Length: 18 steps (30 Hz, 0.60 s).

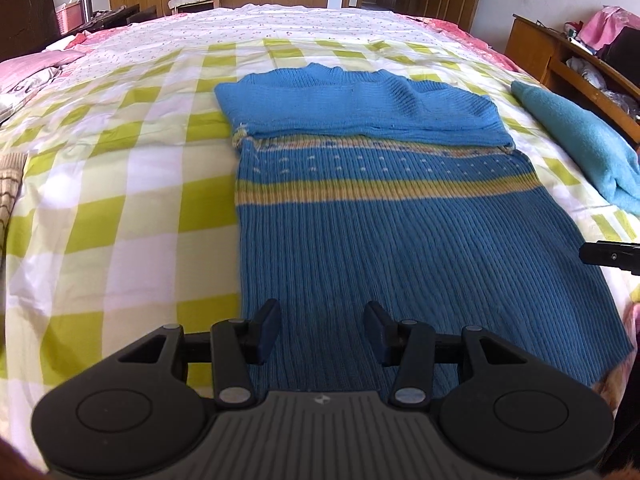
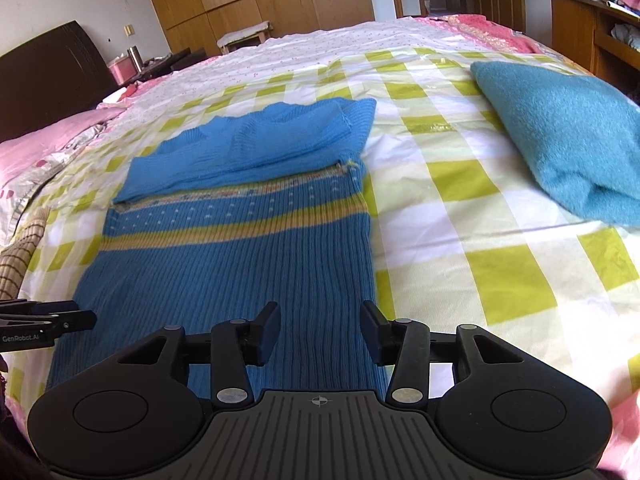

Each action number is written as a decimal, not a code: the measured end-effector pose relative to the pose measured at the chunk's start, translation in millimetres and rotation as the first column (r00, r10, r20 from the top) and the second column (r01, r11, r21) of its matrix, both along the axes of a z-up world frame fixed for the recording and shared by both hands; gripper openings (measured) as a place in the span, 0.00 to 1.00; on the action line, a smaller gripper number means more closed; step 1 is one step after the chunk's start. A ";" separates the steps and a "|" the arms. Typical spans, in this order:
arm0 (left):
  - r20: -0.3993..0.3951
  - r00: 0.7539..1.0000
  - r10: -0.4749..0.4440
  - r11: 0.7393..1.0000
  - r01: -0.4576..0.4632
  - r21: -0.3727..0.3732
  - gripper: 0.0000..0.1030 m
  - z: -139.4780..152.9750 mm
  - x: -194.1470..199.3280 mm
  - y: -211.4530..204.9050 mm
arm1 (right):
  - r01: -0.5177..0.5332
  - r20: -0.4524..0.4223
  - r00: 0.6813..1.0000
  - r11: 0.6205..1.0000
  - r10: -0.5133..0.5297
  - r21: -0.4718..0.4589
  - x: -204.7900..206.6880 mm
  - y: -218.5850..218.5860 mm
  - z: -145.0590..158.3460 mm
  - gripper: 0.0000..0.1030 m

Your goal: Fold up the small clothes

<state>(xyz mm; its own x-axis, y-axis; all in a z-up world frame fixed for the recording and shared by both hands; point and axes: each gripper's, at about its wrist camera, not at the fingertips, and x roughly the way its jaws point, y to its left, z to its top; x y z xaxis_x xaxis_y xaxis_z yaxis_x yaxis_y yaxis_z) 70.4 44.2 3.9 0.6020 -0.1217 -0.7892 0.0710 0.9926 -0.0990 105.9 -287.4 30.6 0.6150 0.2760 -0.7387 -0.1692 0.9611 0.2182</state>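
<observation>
Left claw (image 1: 322, 330) released, nothing between fingers, over near left hem of blue knit sweater (image 1: 400, 220). Right claw (image 2: 320, 330) released too, over near right hem. Sweater flat on checked bed cover (image 1: 120, 208), sleeves folded across far part. Teal folded garment (image 2: 560, 132) far right.

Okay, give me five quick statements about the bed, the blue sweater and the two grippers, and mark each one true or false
1. The blue sweater lies flat on the checked sheet with its sleeves folded across the chest. True.
2. The left gripper is shut on the hem. False: its jaws stand open, holding nothing.
3. The right gripper is open above the sweater's near right corner. True.
4. A teal folded cloth lies on top of the sweater. False: it lies apart, on the sheet to the sweater's right.
5. The sweater's stripe is red. False: it is yellow.
</observation>
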 end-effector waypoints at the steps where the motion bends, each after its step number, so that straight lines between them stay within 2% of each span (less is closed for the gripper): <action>1: -0.001 1.000 0.001 1.000 -0.001 -0.002 0.50 -0.3 -2.5 0.3 | -0.001 -0.005 1.000 1.000 0.001 -0.003 -2.9 -0.6 -1.4 0.45; 18: -0.022 1.000 0.010 0.999 -0.011 -0.035 0.50 -5.2 -44.7 13.2 | -0.024 -0.077 0.997 1.000 0.023 -0.019 -30.4 -5.1 -12.8 0.52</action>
<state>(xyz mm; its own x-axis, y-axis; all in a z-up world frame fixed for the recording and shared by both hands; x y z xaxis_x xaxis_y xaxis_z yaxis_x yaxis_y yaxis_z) 25.7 57.4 -1.4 0.5863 -0.1432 -0.7973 0.0581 0.9892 -0.1349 75.5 -292.5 17.8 0.5495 0.2745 -0.7891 -0.1752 0.9614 0.2123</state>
